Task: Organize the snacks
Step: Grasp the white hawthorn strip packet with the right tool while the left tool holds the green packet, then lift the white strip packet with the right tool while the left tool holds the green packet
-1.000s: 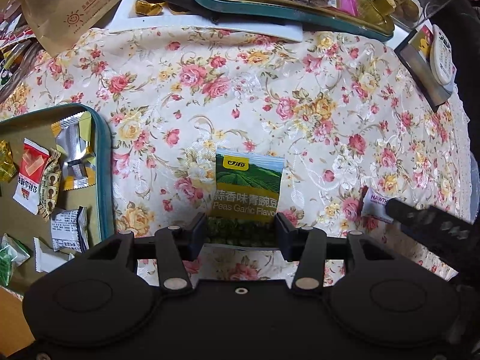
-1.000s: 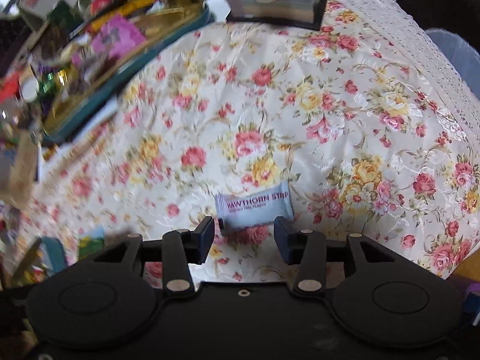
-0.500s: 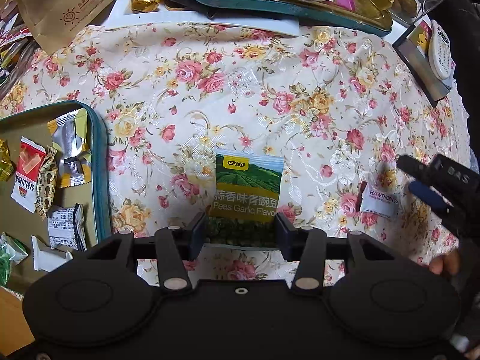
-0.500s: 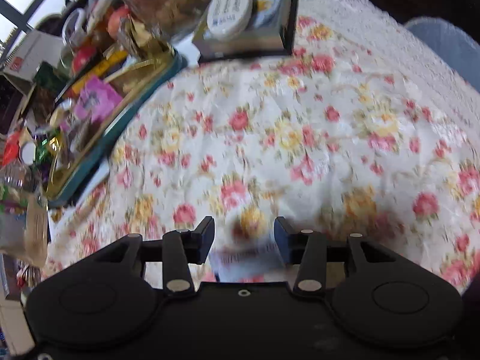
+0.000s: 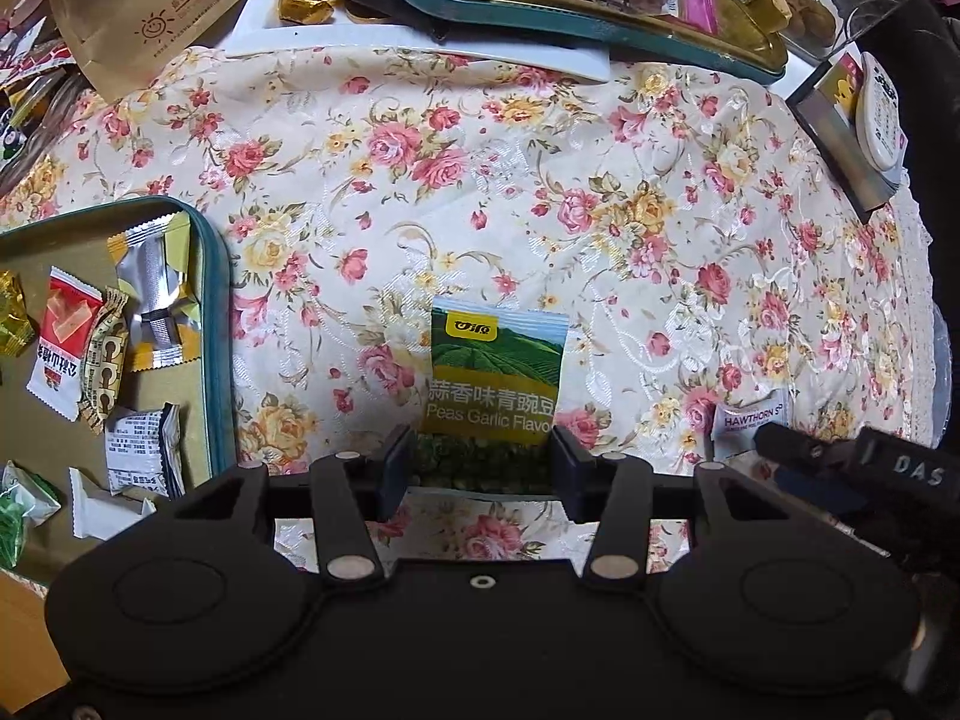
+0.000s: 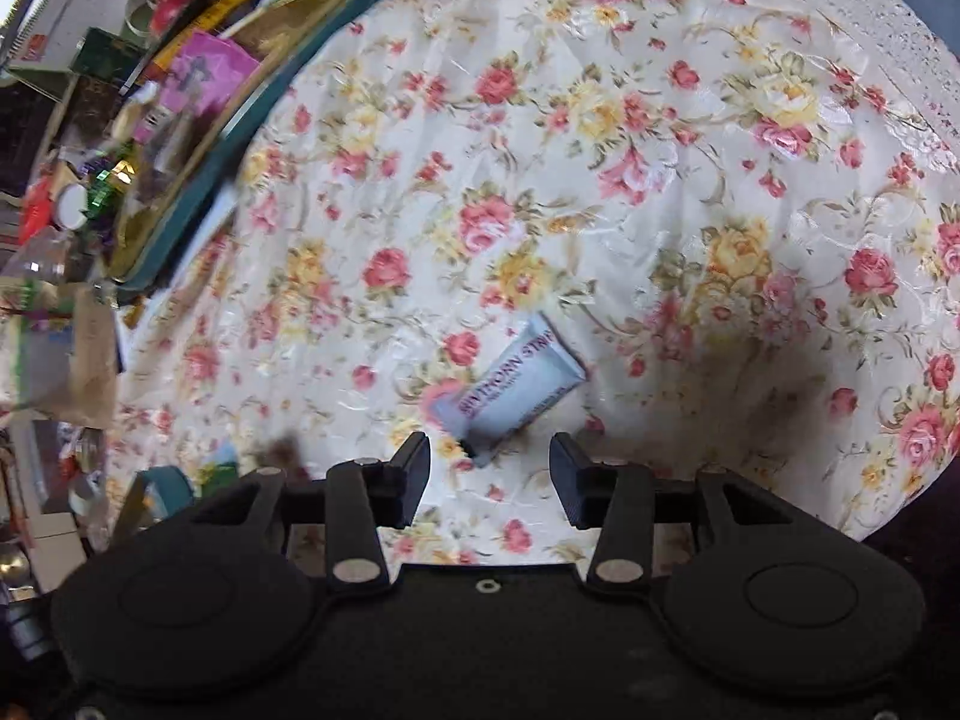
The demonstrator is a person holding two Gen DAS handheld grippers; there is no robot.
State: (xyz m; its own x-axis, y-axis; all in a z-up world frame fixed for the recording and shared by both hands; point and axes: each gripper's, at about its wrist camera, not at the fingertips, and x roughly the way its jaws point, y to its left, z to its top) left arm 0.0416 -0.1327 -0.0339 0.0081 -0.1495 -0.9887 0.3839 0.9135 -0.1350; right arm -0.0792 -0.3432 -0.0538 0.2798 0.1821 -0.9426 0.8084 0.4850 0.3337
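The pea packet (image 5: pixel 498 384) lies flat on the floral cloth (image 5: pixel 540 180) that covers the bench, its near end between the fingers of the left hand-held gripper (image 5: pixel 480 468). The jaws stand wide on either side of that end; whether the pads already press on it cannot be told, so it may be framed and not yet gripped. If the jaws close on only the thin edge, the slick film could slip out or buckle, and the packet would fall short of the tray (image 5: pixel 219 324) to the left, where other wrapped snacks (image 5: pixel 66 342) already lie.

Right of the pea packet lies the hawthorn strip (image 6: pixel 522 390), angled on the cloth just ahead of the right hand-held gripper (image 6: pixel 489 468). Its jaws are open and empty, with the strip's near corner just short of the gap. Because the strip sits skewed to the jaws, closing now might catch one corner and spin it away, or pinch the cloth instead and drag it.

The two tools work close together; in the left view the right one's finger (image 5: pixel 798 450) covers part of the strip, so a sideways carry could knock them together.
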